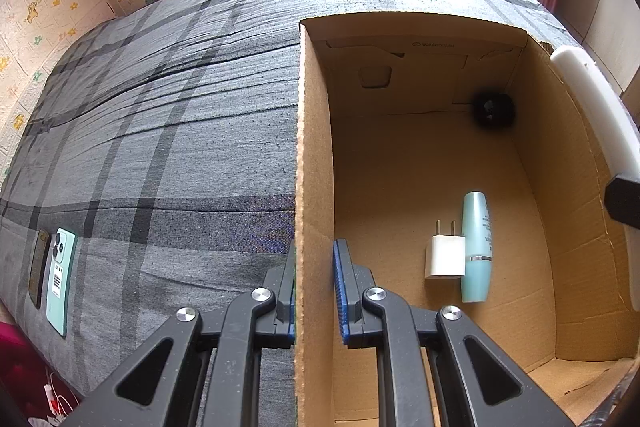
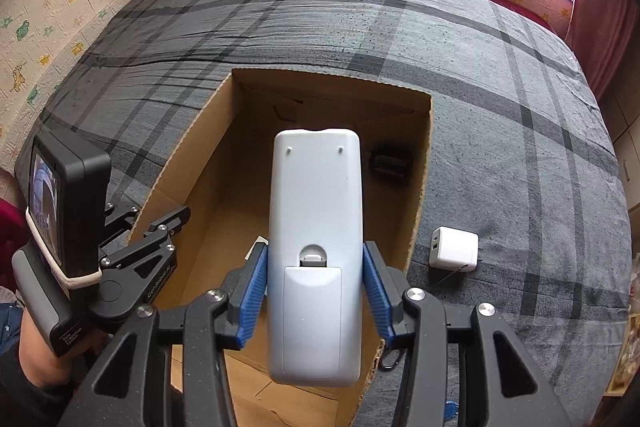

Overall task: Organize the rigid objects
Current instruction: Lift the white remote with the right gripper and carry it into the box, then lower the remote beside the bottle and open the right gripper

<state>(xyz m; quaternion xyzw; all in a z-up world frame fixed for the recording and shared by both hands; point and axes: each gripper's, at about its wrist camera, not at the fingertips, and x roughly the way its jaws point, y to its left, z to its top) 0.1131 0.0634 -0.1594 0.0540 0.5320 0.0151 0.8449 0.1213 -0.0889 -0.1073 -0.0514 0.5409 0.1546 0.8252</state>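
An open cardboard box [image 1: 316, 147] [image 2: 420, 163] sits on the plaid bed. My left gripper [image 1: 314, 291] is shut on the box's left wall, one finger on each side of it. Inside lie a white plug adapter [image 1: 444, 257], a pale blue bottle [image 1: 476, 247] and a black object [image 1: 493, 109] in the far corner. My right gripper [image 2: 315, 283] is shut on a white remote control [image 2: 315, 251], back side up, held above the box opening. The remote also shows at the right edge of the left wrist view [image 1: 592, 99].
A white charger cube [image 2: 454, 249] lies on the bed right of the box. Two phones, one teal [image 1: 60, 279] and one dark [image 1: 39, 267], lie at the bed's left edge. A patterned wall and a window stand behind the bed; a red curtain hangs at right.
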